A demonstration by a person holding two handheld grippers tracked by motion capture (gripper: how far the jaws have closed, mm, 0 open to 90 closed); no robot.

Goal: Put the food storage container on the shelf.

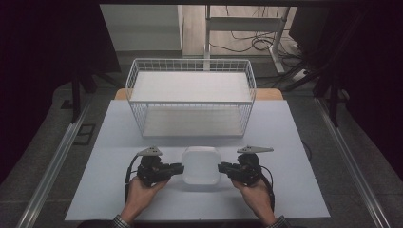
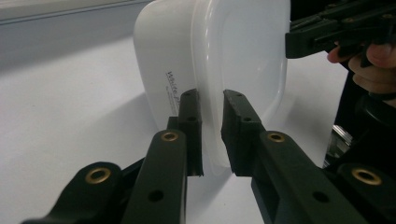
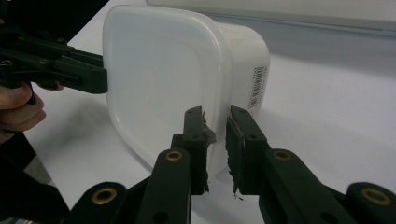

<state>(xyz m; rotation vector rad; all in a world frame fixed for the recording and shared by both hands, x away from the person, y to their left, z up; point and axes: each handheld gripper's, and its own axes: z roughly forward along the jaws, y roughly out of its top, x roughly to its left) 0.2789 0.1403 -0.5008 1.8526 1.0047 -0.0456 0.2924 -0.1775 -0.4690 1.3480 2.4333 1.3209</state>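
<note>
A white plastic container (image 1: 201,165) with a translucent lid sits near the front middle of the pale table (image 1: 109,190). My left gripper (image 1: 181,167) grips its left edge and my right gripper (image 1: 220,167) its right edge. In the left gripper view the jaws (image 2: 210,100) are shut on the lid's rim of the container (image 2: 168,51). The right gripper view shows the same hold (image 3: 215,114) on the rim at the opposite side of the container (image 3: 159,70). Whether the container rests on the table or is lifted off it I cannot tell.
A white wire basket (image 1: 138,114) stands at the back of the table, just beyond the container. Bare tabletop lies left and right of the hands. Metal rails (image 1: 52,166) run along both sides of the table, with dark floor and cables behind.
</note>
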